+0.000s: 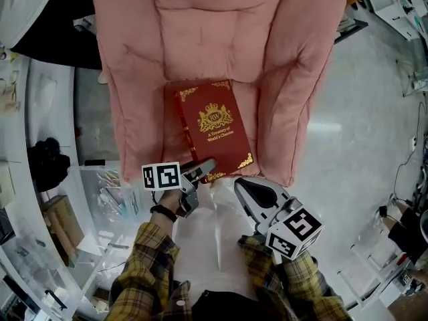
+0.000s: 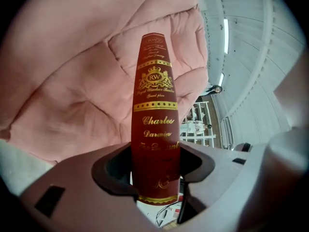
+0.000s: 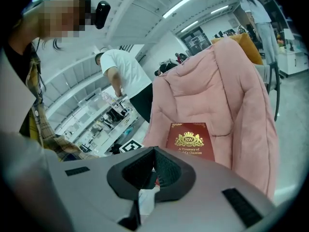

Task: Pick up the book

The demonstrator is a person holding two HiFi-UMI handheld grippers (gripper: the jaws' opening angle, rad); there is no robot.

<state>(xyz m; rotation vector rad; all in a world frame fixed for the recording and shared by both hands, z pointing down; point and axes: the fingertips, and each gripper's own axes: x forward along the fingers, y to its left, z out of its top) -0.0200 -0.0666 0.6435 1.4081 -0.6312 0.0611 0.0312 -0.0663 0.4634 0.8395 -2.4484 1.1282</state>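
Book (image 1: 214, 129) in dark red, with a gold crest and gold corner ornaments on its cover, sits over the seat of a pink cushioned armchair (image 1: 221, 32), cover up and a little askew. Its near end reaches the front edge of the seat. A dark shadow runs along its left side on the cushion; whether the far end touches the seat cannot be told.

The left tool (image 1: 204, 168) grips the book at its near left corner. In the left gripper view the spine (image 2: 154, 110), lettered in gold with the name Charles Darwin, stands upright between the two jaws of that tool (image 2: 157, 175), and both jaws press on it from either side. The pink padding of the armchair (image 2: 72, 81) fills the space behind it.

The right tool (image 1: 239, 186) hangs just beside the book's near right corner, apart from it. In its own view the jaws of this tool (image 3: 154, 151) meet tip to tip with nothing between them, and the book (image 3: 190, 141) lies beyond them on the armchair (image 3: 212, 81).

Yellow plaid sleeves (image 1: 144, 263) cover both forearms. A clear plastic box (image 1: 107, 192) stands on the floor left of the chair. In the right gripper view a person in a white shirt (image 3: 120, 76) bends over a cluttered table (image 3: 96, 120) in the background.
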